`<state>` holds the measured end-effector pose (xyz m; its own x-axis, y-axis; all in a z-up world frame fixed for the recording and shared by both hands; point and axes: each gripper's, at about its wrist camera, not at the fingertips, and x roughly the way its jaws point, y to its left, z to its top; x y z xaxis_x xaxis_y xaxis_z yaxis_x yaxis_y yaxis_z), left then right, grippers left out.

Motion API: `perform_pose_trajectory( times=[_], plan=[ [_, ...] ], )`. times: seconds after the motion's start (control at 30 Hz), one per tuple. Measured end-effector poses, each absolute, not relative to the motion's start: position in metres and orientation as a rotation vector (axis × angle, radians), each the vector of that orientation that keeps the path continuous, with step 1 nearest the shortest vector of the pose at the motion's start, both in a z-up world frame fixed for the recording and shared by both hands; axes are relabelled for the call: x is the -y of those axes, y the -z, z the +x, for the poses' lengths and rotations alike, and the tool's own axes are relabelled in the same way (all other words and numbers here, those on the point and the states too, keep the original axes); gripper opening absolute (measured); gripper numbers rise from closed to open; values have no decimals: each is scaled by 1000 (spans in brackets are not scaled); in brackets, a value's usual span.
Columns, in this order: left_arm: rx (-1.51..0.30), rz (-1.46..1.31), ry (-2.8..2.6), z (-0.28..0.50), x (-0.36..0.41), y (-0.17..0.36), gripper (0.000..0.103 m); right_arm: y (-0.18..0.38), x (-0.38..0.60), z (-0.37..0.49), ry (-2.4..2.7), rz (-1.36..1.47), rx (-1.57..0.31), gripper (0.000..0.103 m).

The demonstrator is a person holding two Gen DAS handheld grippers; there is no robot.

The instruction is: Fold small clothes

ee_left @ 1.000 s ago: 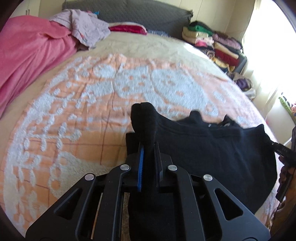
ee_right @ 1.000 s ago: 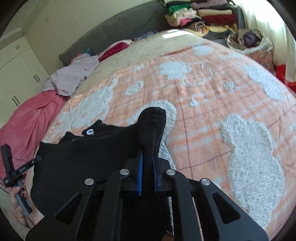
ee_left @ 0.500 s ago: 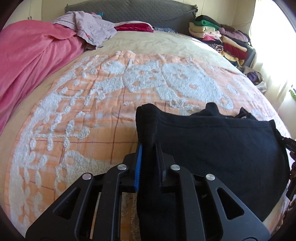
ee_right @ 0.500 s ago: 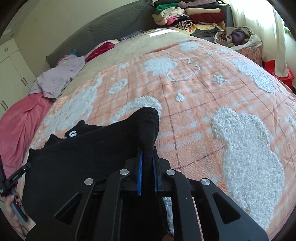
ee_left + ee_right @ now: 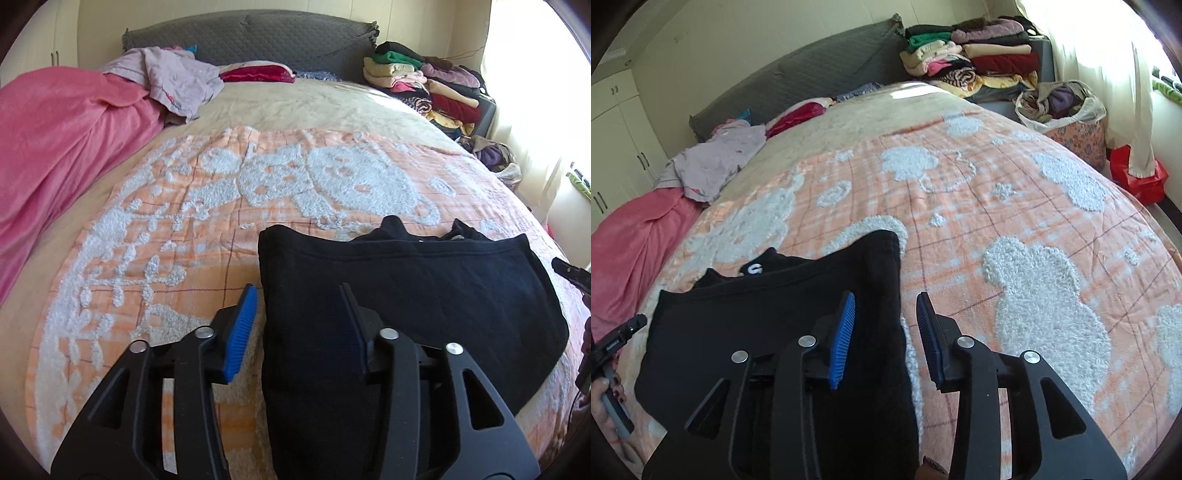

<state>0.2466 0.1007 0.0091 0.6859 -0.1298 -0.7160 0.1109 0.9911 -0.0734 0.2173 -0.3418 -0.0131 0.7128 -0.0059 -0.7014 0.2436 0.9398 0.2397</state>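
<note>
A black garment (image 5: 406,295) lies folded flat on the orange-and-white bedspread (image 5: 184,240). My left gripper (image 5: 298,288) hovers over its left edge. Its jaws are opening and the blue pads stand clear of the cloth that lies between them. In the right wrist view the same garment (image 5: 757,317) shows a small white logo near its collar. My right gripper (image 5: 885,295) is over its right edge, jaws also opening, pads off the fabric. The tip of the right gripper (image 5: 570,273) shows at the left view's far right. A hand holds the left gripper (image 5: 613,343).
A pink blanket (image 5: 55,140) and a lilac garment (image 5: 177,77) lie at the bed's left and head. Stacks of folded clothes (image 5: 424,81) stand by the grey headboard (image 5: 258,29). A bag of clothes (image 5: 1060,103) and a red box (image 5: 1137,177) sit beside the bed.
Both grippers were shut on raised corners of the black garment. Their jaws have now parted and the corners lie flat on the bed; both grippers have drawn back slightly.
</note>
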Motion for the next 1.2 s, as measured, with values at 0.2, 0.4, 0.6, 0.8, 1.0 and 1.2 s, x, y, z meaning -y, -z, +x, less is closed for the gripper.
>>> perform_pose_trajectory(
  times=[0.2, 0.4, 0.6, 0.8, 1.0, 1.2],
  plan=[
    [-792, -23, 150, 231, -102, -17, 50, -7, 310, 198, 69, 256, -724, 45],
    [-780, -4, 180, 214, -96, -23, 58, -12, 272, 183, -6, 191, -725, 51],
    [-795, 18, 230, 200, -78, -19, 59, -1, 243, 175, -28, 96, -769, 54],
    [-826, 72, 255, 184, -64, -4, 59, 21, 234, 170, 0, 48, -855, 54],
    [-894, 68, 261, 170, -64, 18, 59, 45, 242, 162, 26, 93, -926, 54],
    [-894, 57, 256, 159, -68, 22, 60, 46, 239, 153, 28, 79, -936, 54]
  ],
)
